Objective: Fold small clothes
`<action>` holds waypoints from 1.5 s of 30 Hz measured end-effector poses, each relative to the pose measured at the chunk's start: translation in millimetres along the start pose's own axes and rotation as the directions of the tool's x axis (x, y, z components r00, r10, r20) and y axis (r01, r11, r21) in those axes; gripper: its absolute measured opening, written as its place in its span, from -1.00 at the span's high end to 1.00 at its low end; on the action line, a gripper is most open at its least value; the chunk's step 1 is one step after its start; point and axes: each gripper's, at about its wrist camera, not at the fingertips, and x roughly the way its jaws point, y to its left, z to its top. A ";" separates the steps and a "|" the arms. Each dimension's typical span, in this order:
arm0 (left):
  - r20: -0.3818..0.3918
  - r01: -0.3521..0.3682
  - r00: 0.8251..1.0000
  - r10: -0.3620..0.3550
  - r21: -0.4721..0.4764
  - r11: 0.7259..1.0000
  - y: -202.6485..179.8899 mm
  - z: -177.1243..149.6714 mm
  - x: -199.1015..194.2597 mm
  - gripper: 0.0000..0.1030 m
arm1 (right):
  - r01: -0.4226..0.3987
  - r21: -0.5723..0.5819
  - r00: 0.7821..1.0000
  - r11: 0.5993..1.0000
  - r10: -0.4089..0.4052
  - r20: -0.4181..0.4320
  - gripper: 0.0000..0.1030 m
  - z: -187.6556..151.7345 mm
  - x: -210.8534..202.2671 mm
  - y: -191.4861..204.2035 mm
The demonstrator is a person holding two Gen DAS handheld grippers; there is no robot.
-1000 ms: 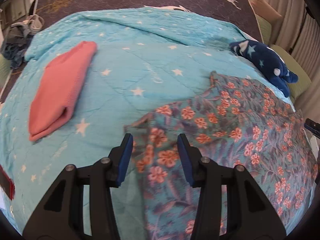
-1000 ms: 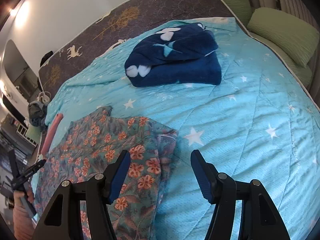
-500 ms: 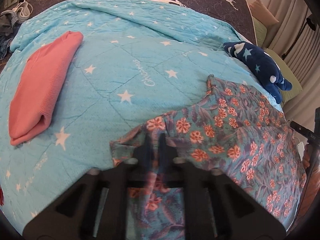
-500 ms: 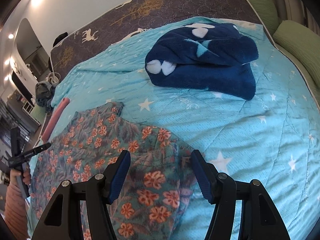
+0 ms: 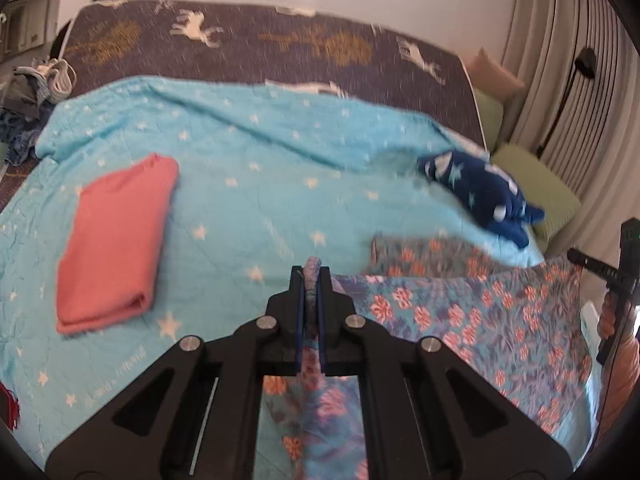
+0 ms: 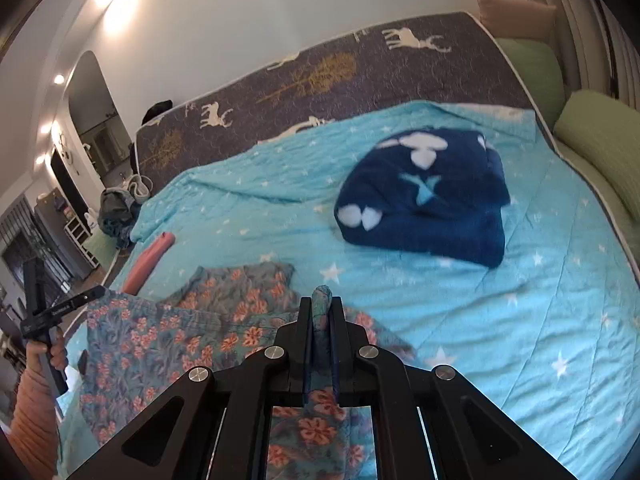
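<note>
Turquoise quilted bedspread (image 5: 256, 184) scattered with white stars covers most of the one bed in view, leaving a strip of grey deer-print mattress cover (image 6: 320, 80) bare at the far end. On it lie three pieces of clothing. The largest is a thick navy fleece garment with pale blotches (image 6: 424, 196), loosely bundled on the right side and, judging by its heap, not neatly folded. Next comes the teal cotton garment printed with orange flowers (image 5: 472, 320), the piece being worked on: part of it rests on the near edge of the bed while its near edge is raised and stretched as a sheet between the two tools, probably so it can be carried over and laid down in a fold. A coral ribbed knit garment (image 5: 112, 240) lies on the left as a flat rectangle, apparently already folded and set aside out of the way. Two tools are in use, one per hand. The left claw (image 5: 311, 280) is clenched on a bunched corner of the floral cloth, which pokes up between its blue pads, and the right claw (image 6: 322, 304) pinches another corner the same way.
</note>
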 end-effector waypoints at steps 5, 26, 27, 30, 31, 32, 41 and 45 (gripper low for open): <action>0.016 0.007 1.000 -0.007 -0.027 1.000 2.2 14.7 11.8 0.88 | 0.044 -0.005 0.999 0.999 -0.044 -0.005 0.88 14.8 10.7 0.7; -0.152 -0.230 0.959 0.237 0.068 0.971 21.4 9.1 94.5 0.46 | 0.182 0.117 0.962 0.976 -0.152 -0.226 0.51 15.7 114.7 -56.2; -0.131 -0.211 0.967 0.218 0.071 0.975 17.5 4.2 74.4 0.23 | 0.179 0.120 0.965 0.977 -0.151 -0.215 0.51 10.8 100.1 -57.5; -0.075 -0.178 0.980 0.185 0.089 0.980 6.7 -19.5 18.9 -0.05 | 0.164 0.130 0.974 0.978 -0.140 -0.177 0.38 -9.4 45.8 -56.6; -0.070 -0.164 0.983 0.171 0.090 0.982 4.7 -29.3 5.0 -0.06 | 0.149 0.138 0.978 0.979 -0.126 -0.164 0.34 -22.6 21.2 -53.1; -0.071 -0.147 0.986 0.153 0.084 0.986 2.1 -42.6 -10.6 -0.13 | 0.140 0.142 0.981 0.980 -0.117 -0.157 0.24 -32.1 6.1 -50.3; -0.199 -0.119 0.975 0.094 -0.114 0.986 -0.5 -142.7 -56.3 -0.31 | 0.023 0.300 0.982 0.954 0.035 -0.187 0.14 -138.2 -71.9 -28.1; -0.237 -0.089 0.971 0.039 -0.202 0.975 -4.7 -165.6 -68.5 -0.31 | 0.004 0.356 0.976 0.934 0.075 -0.207 0.12 -155.2 -74.3 -19.9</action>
